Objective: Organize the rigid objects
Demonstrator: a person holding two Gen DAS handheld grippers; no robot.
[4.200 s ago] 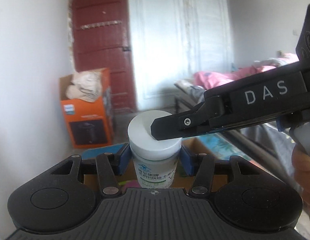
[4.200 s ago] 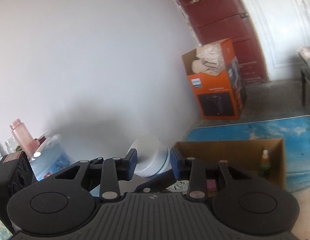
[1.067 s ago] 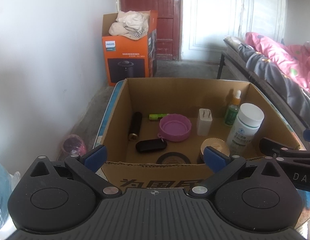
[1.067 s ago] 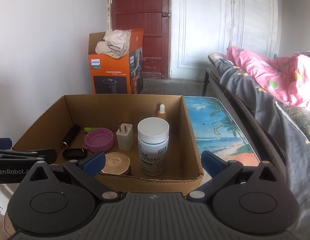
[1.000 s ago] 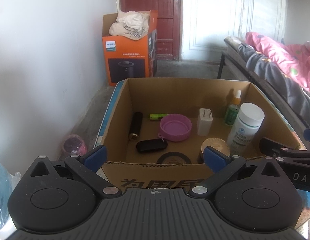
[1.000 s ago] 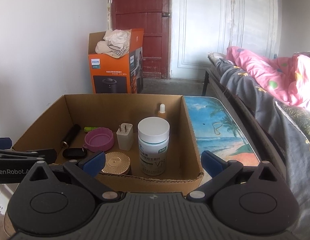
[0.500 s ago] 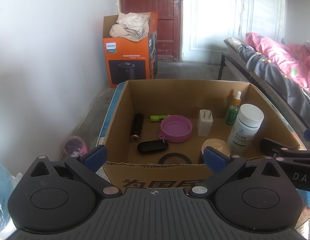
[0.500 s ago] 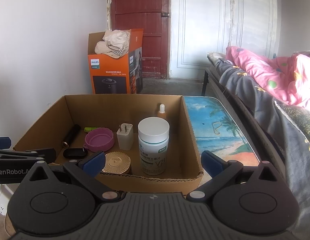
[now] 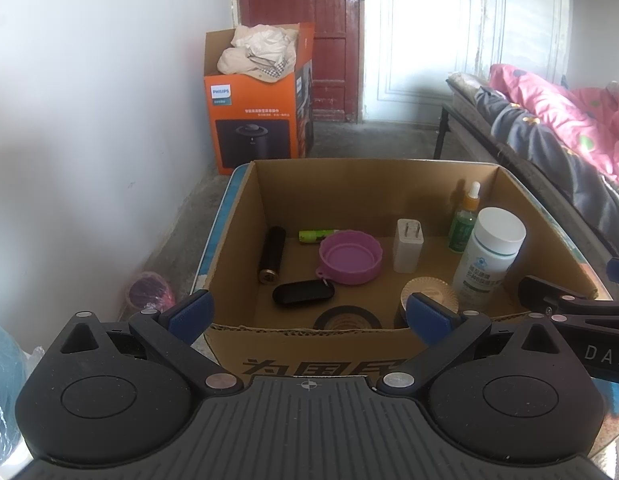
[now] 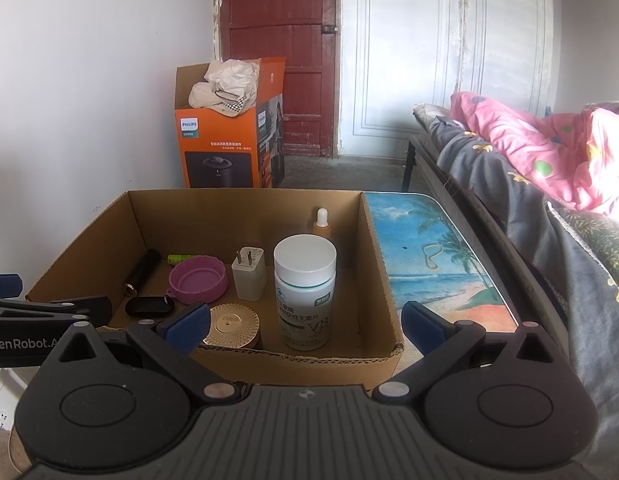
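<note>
A brown cardboard box (image 9: 373, 170) (image 10: 379, 256) stands on a small table. Inside it stands a white pill bottle (image 9: 489, 254) (image 10: 305, 292) upright at the right, with a dropper bottle (image 9: 465, 218), a white plug (image 9: 408, 245), a purple lid (image 9: 350, 257), a black cylinder (image 9: 272, 254), a green battery (image 9: 315, 235), a black key fob (image 9: 303, 293) and a gold-topped jar (image 10: 229, 326). My left gripper (image 9: 307, 314) is open and empty before the box's near wall. My right gripper (image 10: 305, 322) is open and empty, near the box's front right corner.
The table top with a beach picture (image 10: 433, 264) lies right of the box. An orange Philips carton (image 9: 255, 108) stands on the floor by the red door. A bed with pink and grey bedding (image 10: 549, 168) runs along the right. A white wall is at the left.
Both grippers have stayed open and nearly still over the last second. About four seconds ago the left gripper held the white pill bottle; it now stands in the box.
</note>
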